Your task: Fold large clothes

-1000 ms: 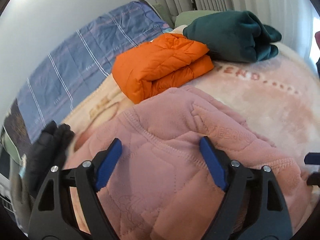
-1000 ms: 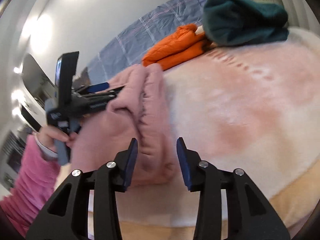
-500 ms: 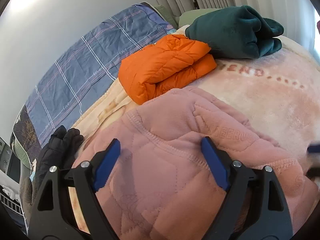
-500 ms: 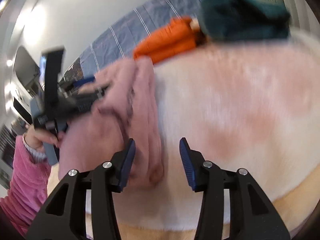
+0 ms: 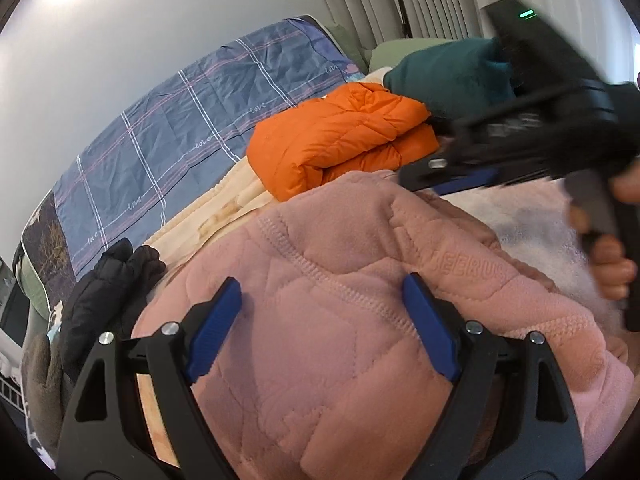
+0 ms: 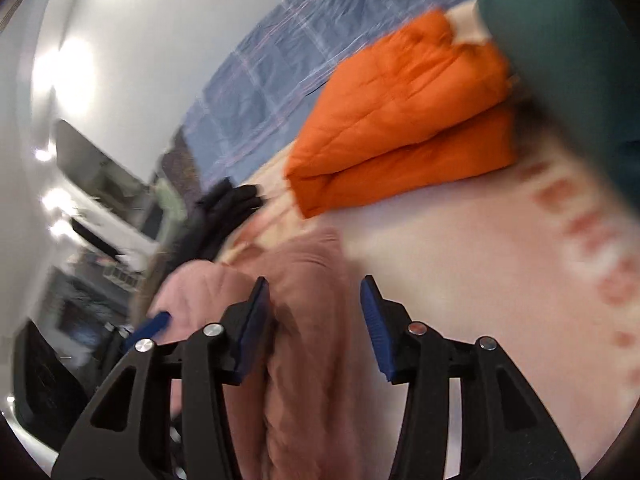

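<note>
A pink quilted fleece garment (image 5: 340, 288) lies bunched on the pale pink blanket (image 5: 532, 220) of a bed. My left gripper (image 5: 320, 320) is open, its blue pads wide apart over the garment's near part. My right gripper (image 6: 314, 320) is open and straddles a raised fold of the same pink garment (image 6: 308, 280); this view is blurred. In the left wrist view the right gripper (image 5: 460, 176) reaches in from the right, held by a hand, over the garment's far edge.
A folded orange puffer jacket (image 5: 340, 140) and a folded dark green garment (image 5: 448, 76) lie at the far side of the bed. A blue checked sheet (image 5: 192, 120) runs along the wall. A black jacket (image 5: 108, 288) lies at the left edge.
My right gripper has swung forward over the pink garment toward the orange jacket and now shows large in the left wrist view. My left gripper has stayed open over the garment.
</note>
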Demonstrator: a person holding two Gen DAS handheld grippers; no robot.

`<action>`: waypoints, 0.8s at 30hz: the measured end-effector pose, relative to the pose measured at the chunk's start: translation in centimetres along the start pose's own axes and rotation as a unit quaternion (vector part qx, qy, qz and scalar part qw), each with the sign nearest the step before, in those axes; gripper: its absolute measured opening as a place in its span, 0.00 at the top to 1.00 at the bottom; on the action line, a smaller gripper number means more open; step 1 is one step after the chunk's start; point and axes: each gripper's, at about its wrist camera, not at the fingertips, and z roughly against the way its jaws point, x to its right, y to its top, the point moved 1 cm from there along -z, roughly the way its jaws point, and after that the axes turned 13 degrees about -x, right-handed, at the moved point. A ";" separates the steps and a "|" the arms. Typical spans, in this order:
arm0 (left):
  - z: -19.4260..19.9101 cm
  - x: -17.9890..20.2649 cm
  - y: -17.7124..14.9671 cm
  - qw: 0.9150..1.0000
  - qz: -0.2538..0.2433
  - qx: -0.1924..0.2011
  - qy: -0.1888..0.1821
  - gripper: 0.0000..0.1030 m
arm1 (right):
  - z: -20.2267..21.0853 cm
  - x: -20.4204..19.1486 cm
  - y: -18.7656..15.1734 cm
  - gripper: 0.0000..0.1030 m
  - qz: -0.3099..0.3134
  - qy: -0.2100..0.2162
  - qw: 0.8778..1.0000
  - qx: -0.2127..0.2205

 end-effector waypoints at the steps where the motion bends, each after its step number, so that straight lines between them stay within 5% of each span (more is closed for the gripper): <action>1: 0.0 -0.1 0.0 1.000 0.002 0.001 0.000 0.18 | -0.3 -0.5 0.3 0.87 0.011 0.010 1.000 -0.003; 4: 0.1 -0.2 -0.1 1.000 0.005 0.006 0.002 0.18 | 0.9 -3.3 0.4 0.92 0.076 0.018 0.996 0.029; 7: 0.1 -0.4 -0.1 1.000 0.009 0.007 -0.006 0.18 | 0.3 -3.6 0.2 0.92 0.098 -0.045 0.993 0.043; 10: -0.8 -0.6 0.5 1.000 0.010 -0.016 -0.025 0.18 | -3.1 -0.5 0.1 0.89 0.087 -0.152 0.984 0.004; 14: -1.8 -0.7 1.2 0.998 0.009 -0.044 -0.041 0.16 | -1.4 -1.1 -0.7 0.78 0.080 -0.188 0.978 0.031; 19: -1.6 -0.9 0.8 0.998 0.014 -0.035 -0.042 0.16 | 5.0 -6.0 -5.1 0.77 0.129 -0.163 0.973 0.099; 24: -1.5 -0.6 0.9 0.999 0.011 -0.033 -0.034 0.16 | 6.2 -10.5 -13.0 0.77 0.197 -0.141 0.965 0.098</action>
